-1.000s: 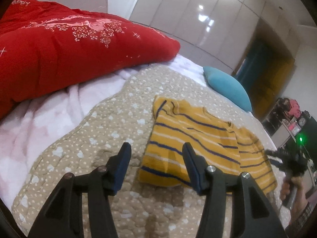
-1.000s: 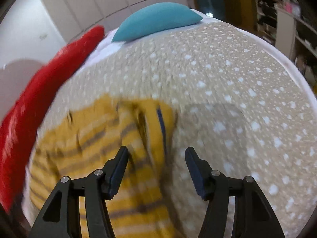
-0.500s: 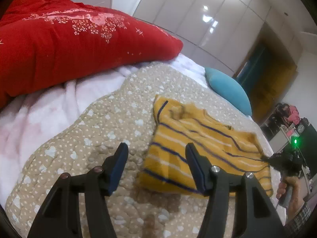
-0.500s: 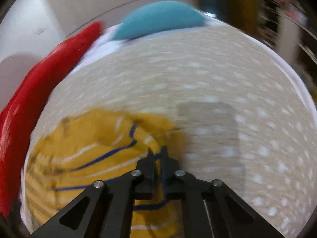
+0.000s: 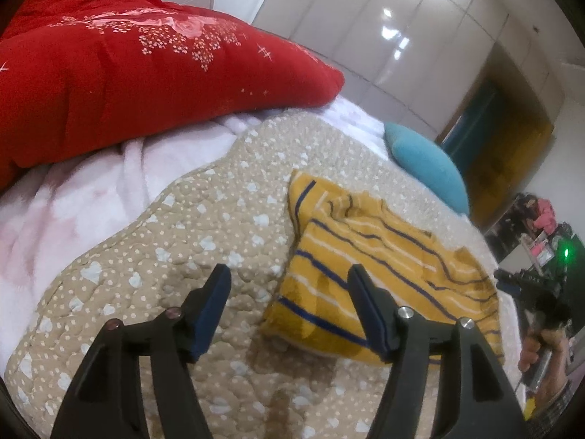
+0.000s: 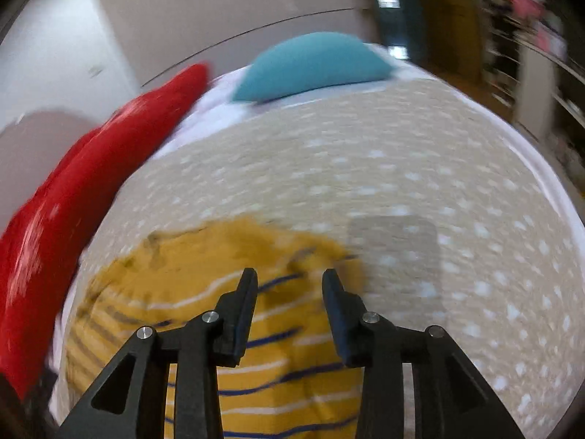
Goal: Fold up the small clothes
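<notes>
Hovering both claws over the bed — my left gripper (image 5: 289,307) is spread wide beside the yellow striped shirt (image 5: 380,274), my right gripper (image 6: 289,292) spread above its folded sleeve edge — shirt lying mid-quilt (image 5: 204,241), nothing pinched.
</notes>
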{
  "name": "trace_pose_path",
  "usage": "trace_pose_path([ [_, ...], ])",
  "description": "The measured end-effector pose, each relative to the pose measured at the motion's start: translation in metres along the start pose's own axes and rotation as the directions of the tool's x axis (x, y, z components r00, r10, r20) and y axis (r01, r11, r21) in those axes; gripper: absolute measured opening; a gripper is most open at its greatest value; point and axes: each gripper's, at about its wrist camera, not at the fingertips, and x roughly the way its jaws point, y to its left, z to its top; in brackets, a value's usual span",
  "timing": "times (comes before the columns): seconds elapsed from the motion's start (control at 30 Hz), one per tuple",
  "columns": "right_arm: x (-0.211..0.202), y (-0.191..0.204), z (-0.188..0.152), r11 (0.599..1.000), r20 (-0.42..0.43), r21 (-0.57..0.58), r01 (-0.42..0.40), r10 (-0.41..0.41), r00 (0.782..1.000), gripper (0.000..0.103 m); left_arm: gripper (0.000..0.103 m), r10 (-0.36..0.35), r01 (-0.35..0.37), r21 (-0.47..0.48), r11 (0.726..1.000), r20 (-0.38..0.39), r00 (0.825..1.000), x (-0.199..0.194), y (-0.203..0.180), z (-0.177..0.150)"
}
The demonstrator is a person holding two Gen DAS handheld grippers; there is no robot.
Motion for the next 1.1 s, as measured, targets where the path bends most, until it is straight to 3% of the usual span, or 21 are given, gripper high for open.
trace_pose_path([
  [0.1,0.031,0.019,0.003,0.999,-0.086,-0.045,-0.012,0.008,0.996,0.04,0.065,0.021,-0.021,0.002,1.0,-0.013,1.0,0.005,0.0,0.0],
  [0.23,0.073,0.011,0.007,0.997,-0.171,-0.011,0.079,-0.08,0.982,0.041,0.073,-0.016,0.014,-0.061,0.998,-0.032,0.999,0.009,0.013,0.002],
  [0.33,0.076,0.027,0.015,0.985,-0.164,-0.082,0.149,-0.161,0.973,0.044,0.076,-0.058,0.048,-0.116,0.992,-0.081,0.995,0.017,0.024,0.002],
  [0.4,0.063,0.044,0.016,0.976,-0.117,-0.149,0.16,-0.178,0.977,0.046,0.076,-0.061,0.043,-0.147,0.988,-0.122,0.991,0.025,0.03,0.002],
  [0.47,0.042,0.067,0.014,0.973,-0.065,-0.197,0.118,-0.133,0.989,0.055,0.075,-0.052,0.024,-0.182,0.983,-0.151,0.987,0.03,0.037,0.001],
  [0.57,0.021,0.104,0.001,0.967,-0.07,-0.253,-0.002,-0.016,0.997,0.057,0.07,-0.049,0.024,-0.248,0.968,-0.094,0.994,0.018,0.051,0.005],
  [0.63,0.016,0.13,-0.011,0.952,-0.108,-0.295,-0.078,0.048,0.993,0.057,0.07,-0.004,-0.005,-0.275,0.961,-0.032,0.999,0.002,0.061,0.008],
  [0.77,0.02,0.197,-0.054,0.894,-0.241,-0.381,-0.237,0.151,0.959,0.06,0.07,0.096,-0.072,-0.339,0.938,0.055,0.994,-0.026,0.086,0.01],
  [0.87,0.026,0.243,-0.084,0.852,-0.312,-0.428,-0.301,0.174,0.934,0.064,0.07,0.124,-0.092,-0.392,0.915,0.056,0.991,-0.034,0.106,0.009],
  [0.97,0.034,0.276,-0.106,0.828,-0.319,-0.481,-0.29,0.143,0.937,0.066,0.07,0.124,-0.095,-0.436,0.895,0.039,0.991,-0.035,0.123,0.006],
  [1.1,0.054,0.314,-0.12,0.827,-0.317,-0.51,-0.236,0.075,0.945,0.072,0.07,0.131,-0.095,-0.47,0.878,0.045,0.99,-0.041,0.137,0.005],
])
